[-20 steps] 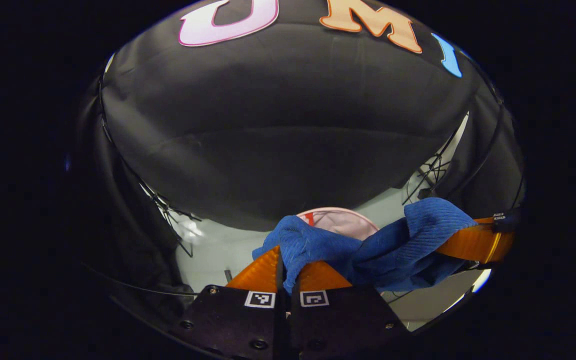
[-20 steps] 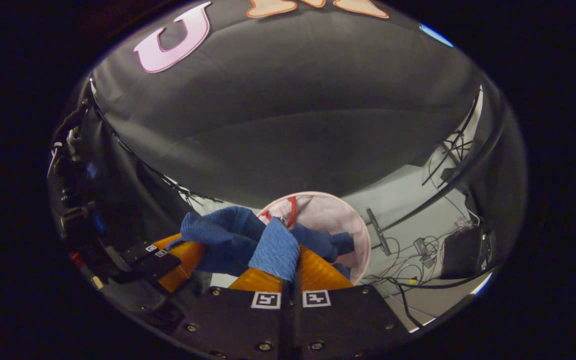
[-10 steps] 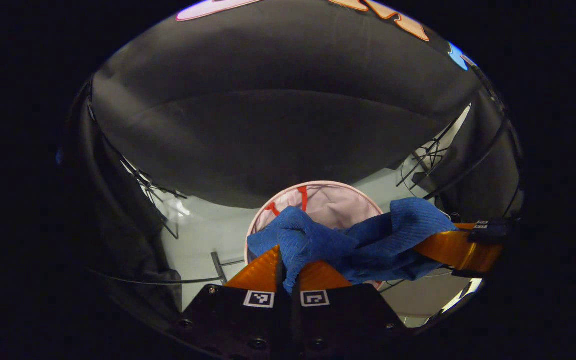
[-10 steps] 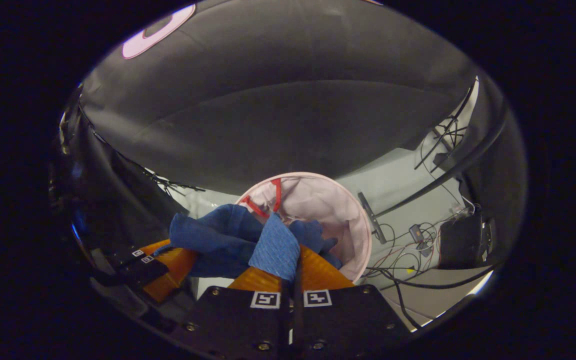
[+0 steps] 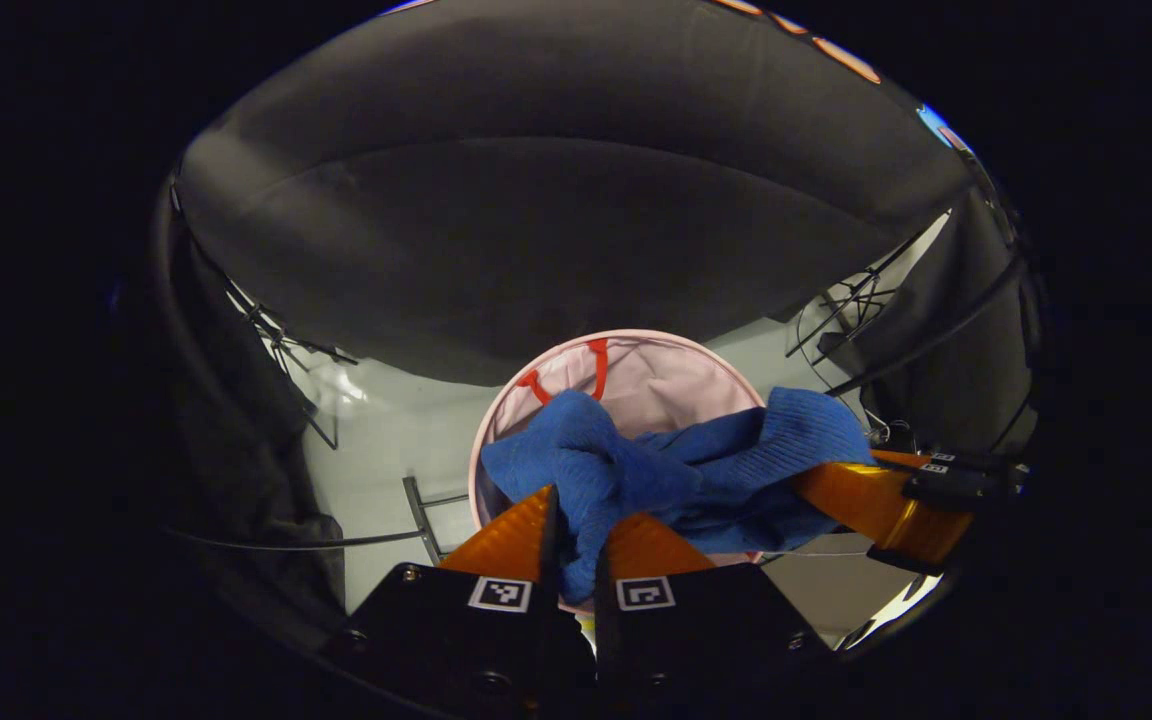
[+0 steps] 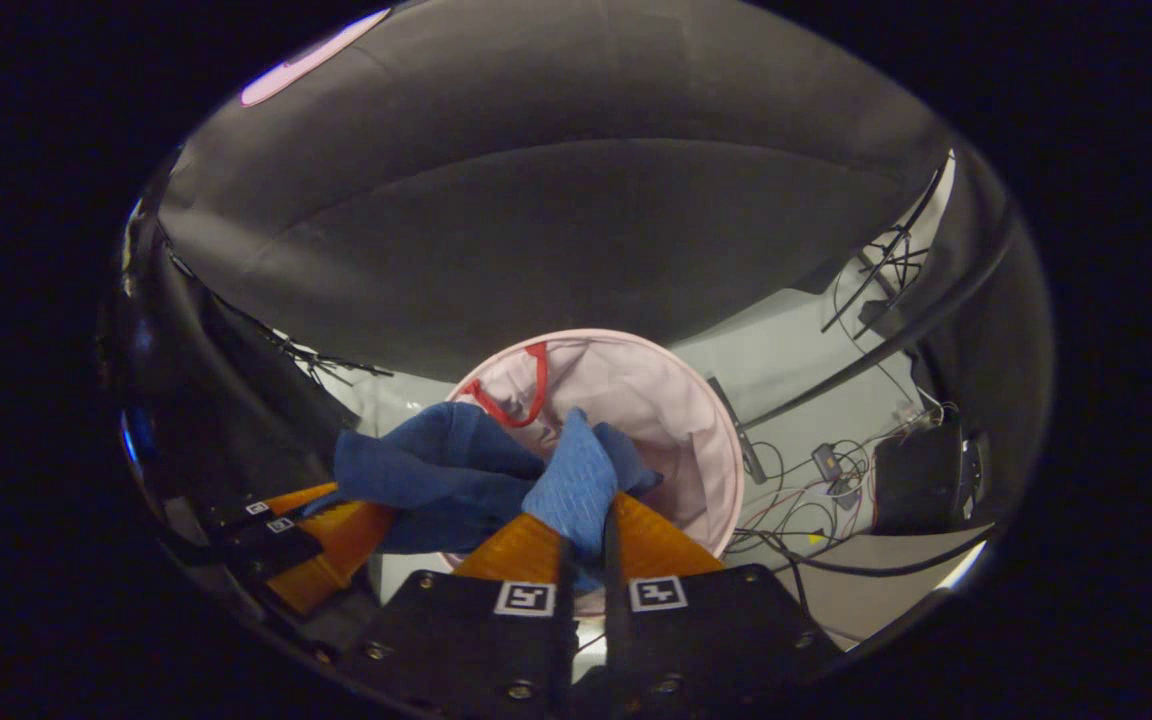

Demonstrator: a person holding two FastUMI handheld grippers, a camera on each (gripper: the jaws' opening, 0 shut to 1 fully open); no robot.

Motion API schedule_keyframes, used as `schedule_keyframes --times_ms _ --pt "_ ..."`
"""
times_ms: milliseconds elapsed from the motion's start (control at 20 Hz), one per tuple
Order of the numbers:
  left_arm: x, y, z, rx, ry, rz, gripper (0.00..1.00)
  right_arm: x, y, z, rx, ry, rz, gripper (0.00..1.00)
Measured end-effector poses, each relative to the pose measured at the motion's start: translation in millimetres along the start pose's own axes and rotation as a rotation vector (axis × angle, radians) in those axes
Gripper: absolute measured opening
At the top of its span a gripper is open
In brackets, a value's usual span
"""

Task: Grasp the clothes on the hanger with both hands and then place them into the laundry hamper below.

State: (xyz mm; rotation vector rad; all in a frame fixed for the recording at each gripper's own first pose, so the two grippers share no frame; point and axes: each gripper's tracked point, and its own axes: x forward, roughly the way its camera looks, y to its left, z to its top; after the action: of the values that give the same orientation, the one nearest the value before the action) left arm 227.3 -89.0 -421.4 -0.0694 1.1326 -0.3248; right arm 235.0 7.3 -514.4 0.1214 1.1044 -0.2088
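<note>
Both fingers of my left gripper (image 5: pixel 576 525) pinch the blue garment (image 5: pixel 676 470). My right gripper (image 6: pixel 586 535) clamps it too, with the pink hamper (image 6: pixel 711 440) at twelve o'clock below.

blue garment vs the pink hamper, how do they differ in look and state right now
The blue garment is ribbed knit, bunched and limp; the pink hamper is smooth, holding a round open shape with red handles. The garment hangs pinched between the left gripper and right gripper, above the opening; the hamper sits on the pale floor, its pink lining bare where visible. Both are fabric.
</note>
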Motion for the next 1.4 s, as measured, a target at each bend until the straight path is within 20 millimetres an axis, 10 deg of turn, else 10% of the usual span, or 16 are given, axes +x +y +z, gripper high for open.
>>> schedule_keyframes --times_ms 200,300,500,650,1400 --pt "-27.6 -12.7 10.3 0.003 -0.076 0.011 0.38 -38.5 2.4 7.5 -0.016 -0.059 0.043 0.35" --pt "-41.8 -14.0 9.5 -0.007 -0.097 0.023 0.61 -61.7 -0.5 5.5 -0.040 -0.085 0.047 0.72" --pt "-77.7 -21.4 6.6 -0.036 -0.148 0.045 0.83 -107.9 -4.7 3.4 -0.057 -0.156 0.066 1.00" --pt "-105.2 -19.1 -4.7 -0.064 -0.186 0.079 0.96 -135.6 -12.2 -5.1 -0.065 -0.187 0.078 0.99" --pt "-249.3 -18.4 -29.0 -0.095 -0.431 0.247 0.97 -269.8 -37.2 -25.2 -0.132 -0.391 0.157 1.00"
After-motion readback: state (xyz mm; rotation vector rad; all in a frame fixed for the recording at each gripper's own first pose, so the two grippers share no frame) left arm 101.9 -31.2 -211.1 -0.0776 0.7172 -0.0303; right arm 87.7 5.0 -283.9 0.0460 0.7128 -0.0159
